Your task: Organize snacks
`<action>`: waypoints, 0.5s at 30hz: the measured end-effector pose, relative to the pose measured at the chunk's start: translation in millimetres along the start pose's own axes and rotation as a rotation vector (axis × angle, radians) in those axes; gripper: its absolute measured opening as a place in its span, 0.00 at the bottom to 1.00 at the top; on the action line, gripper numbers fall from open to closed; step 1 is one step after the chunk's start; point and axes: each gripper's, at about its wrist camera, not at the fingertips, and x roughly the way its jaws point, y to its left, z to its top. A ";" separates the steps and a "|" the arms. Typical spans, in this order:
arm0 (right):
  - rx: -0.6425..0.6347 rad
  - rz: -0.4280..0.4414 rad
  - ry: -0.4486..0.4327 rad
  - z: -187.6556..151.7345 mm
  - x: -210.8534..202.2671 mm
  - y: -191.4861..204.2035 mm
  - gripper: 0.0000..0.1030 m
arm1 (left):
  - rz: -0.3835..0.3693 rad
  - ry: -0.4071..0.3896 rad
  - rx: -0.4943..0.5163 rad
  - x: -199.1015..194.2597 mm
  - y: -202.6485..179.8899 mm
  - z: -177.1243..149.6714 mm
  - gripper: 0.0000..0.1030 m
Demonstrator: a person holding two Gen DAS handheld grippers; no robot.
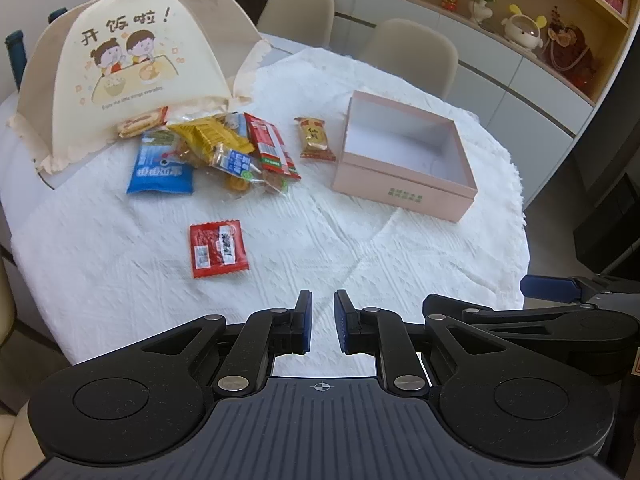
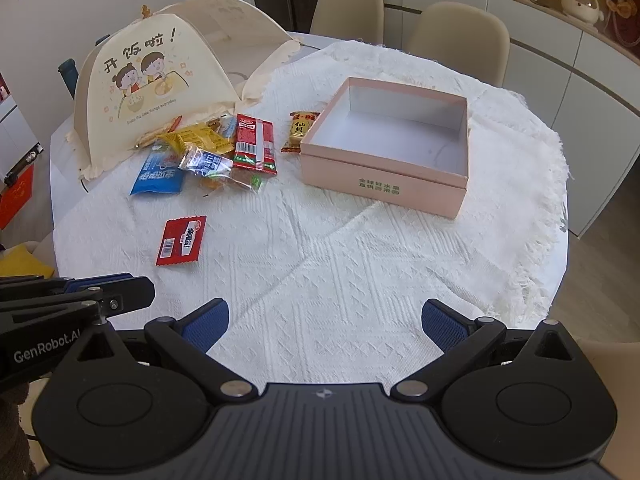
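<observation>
Left wrist view: left tool (image 1: 323,322) is sitting clenched on nothing, hovering over the table (image 1: 360,264); snack pile (image 1: 224,152) is lying left of the pink box (image 1: 404,172). Right wrist view: right tool (image 2: 324,326) is hanging released, empty.

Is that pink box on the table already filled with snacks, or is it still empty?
Empty. The pink box has no lid on, and both views show only its bare white floor. All the snack packets lie outside it on the white cloth.
</observation>
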 end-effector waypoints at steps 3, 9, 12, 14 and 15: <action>0.001 0.000 0.001 0.0 0.7 -0.6 1.00 | 0.001 0.000 0.000 0.5 0.1 0.8 0.16; 0.001 0.001 0.002 -0.3 0.7 -0.6 1.00 | 0.001 0.003 -0.002 1.1 0.6 2.0 0.16; 0.000 0.001 0.003 0.3 1.8 -1.2 1.00 | 0.001 0.003 -0.001 1.3 0.8 1.9 0.16; 0.000 0.001 0.004 0.0 1.8 -1.1 1.00 | 0.001 0.004 -0.001 1.8 1.2 2.4 0.16; 0.001 0.000 0.004 -0.1 1.7 -1.0 1.00 | 0.000 0.005 -0.002 1.9 1.1 2.3 0.16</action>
